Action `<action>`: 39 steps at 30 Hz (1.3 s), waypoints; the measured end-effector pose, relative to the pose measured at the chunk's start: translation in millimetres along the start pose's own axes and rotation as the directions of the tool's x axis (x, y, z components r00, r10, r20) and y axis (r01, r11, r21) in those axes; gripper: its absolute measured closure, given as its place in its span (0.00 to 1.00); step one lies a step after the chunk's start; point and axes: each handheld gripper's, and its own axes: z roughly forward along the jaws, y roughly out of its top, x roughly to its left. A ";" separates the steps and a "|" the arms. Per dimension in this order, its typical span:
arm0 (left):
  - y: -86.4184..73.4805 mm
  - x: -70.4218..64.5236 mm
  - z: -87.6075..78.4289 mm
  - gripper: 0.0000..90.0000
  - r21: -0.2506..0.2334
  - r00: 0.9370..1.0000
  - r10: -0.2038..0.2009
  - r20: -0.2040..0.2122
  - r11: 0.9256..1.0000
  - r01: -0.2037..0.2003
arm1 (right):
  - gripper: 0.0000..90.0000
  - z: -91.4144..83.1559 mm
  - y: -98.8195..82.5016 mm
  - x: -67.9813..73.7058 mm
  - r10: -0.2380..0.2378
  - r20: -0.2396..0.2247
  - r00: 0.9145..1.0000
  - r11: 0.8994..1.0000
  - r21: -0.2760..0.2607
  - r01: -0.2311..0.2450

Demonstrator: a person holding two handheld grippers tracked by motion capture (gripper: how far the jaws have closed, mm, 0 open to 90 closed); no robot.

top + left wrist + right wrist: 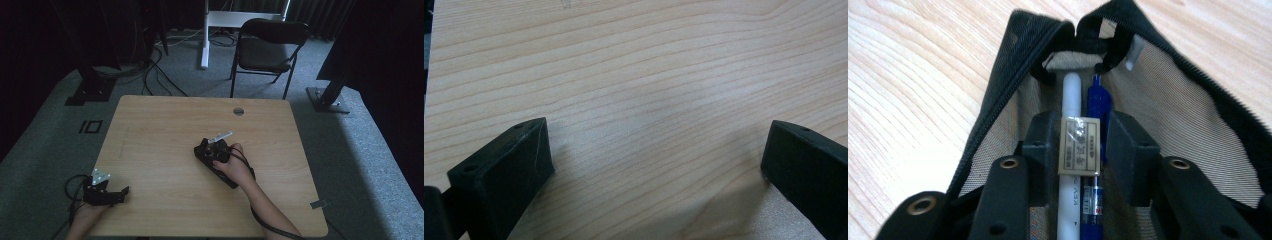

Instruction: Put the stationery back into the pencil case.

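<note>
The right gripper (1079, 150) reached into an open black mesh pencil case (1193, 110) lying near the middle of the wooden table (150, 140). Its jaws stood slightly apart around a white pen (1071, 105) and a blue pen (1098, 107), with a small labelled eraser (1079, 146) between them; whether the pads pressed on anything could not be told. Both pens lay side by side, long axes running from 6 toward 12 o'clock in the right gripper view, tips toward the pouch's far end. The left gripper (107, 192) rested at the table's 7 o'clock edge, jaws spread wide, holding nothing.
</note>
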 end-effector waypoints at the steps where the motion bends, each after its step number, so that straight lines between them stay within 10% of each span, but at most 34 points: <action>1: 0.0 0.0 0.0 0.00 0.000 1.000 0.000 0.000 1.000 0.000 | 0.69 -1.1 0.1 -0.1 0.001 0.000 1.000 1.000 -0.005 -0.001; 20: 0.0 0.0 0.0 0.00 0.000 1.000 0.000 0.000 1.000 0.000 | 0.63 -38.6 -5.2 -11.7 0.022 -0.033 0.999 0.992 -0.123 -0.025; 39: 0.0 0.0 0.0 0.00 0.000 1.000 0.000 0.000 1.000 0.000 | 0.45 -70.0 -9.4 -26.6 0.067 -0.035 0.997 0.961 -0.267 -0.073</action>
